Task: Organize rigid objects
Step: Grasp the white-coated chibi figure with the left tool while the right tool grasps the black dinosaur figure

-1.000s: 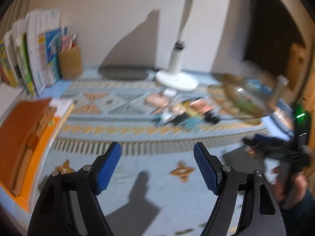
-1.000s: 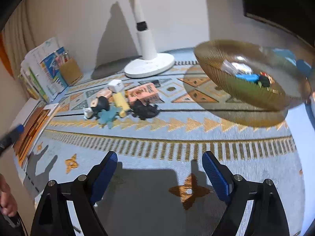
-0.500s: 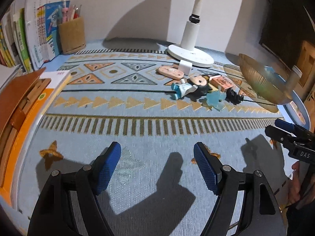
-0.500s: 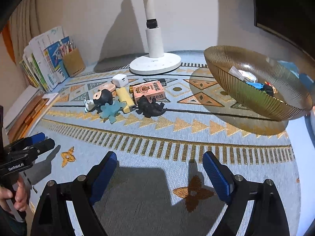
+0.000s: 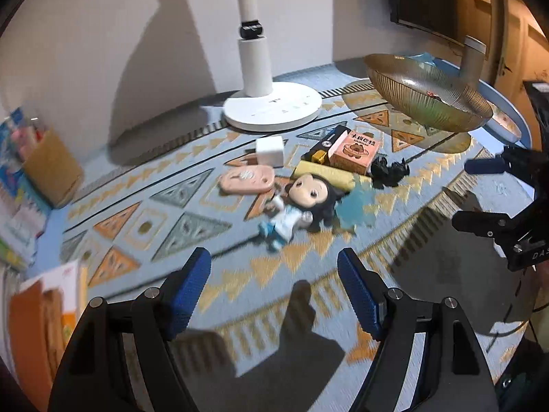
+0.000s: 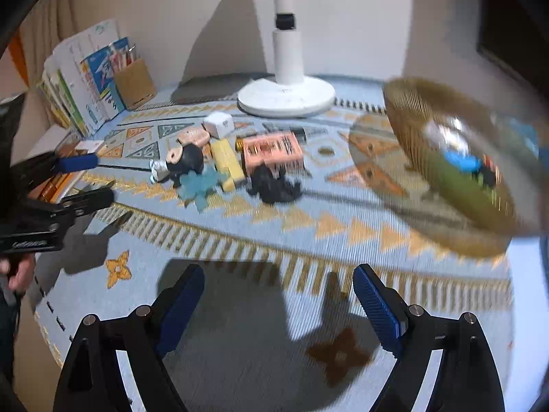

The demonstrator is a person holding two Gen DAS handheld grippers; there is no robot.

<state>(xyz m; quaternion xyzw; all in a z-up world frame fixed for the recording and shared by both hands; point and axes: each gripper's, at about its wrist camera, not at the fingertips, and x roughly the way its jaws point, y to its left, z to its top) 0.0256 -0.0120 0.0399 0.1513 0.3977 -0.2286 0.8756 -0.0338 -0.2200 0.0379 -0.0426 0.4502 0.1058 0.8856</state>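
Observation:
A cluster of small objects lies mid-table on the patterned cloth: a dark-haired doll figure [image 5: 302, 206] [image 6: 182, 163], a teal star shape [image 5: 355, 206] [image 6: 200, 185], a yellow bar [image 5: 324, 175] [image 6: 226, 163], a pink box [image 5: 355, 147] [image 6: 272, 151], a black toy [image 5: 389, 171] [image 6: 272, 182], a pink oval case [image 5: 247, 180] and a white cube [image 5: 270, 149] [image 6: 218, 124]. A ribbed amber glass bowl [image 5: 425, 99] [image 6: 446, 158] holding small items stands at the right. My left gripper [image 5: 274, 295] is open and empty just short of the doll. My right gripper [image 6: 278, 305] is open and empty nearer the table edge.
A white lamp base [image 5: 272, 106] [image 6: 286, 94] stands behind the cluster. A cork pen holder [image 5: 51, 168] [image 6: 133, 82] and upright books [image 6: 82, 79] are at the back left. An orange folder [image 5: 37, 329] lies at the left edge.
Both grippers have moved forward toward the object cluster, which now looks larger and closer. The left gripper has swung right so that it faces the doll. Both jaws stay open.

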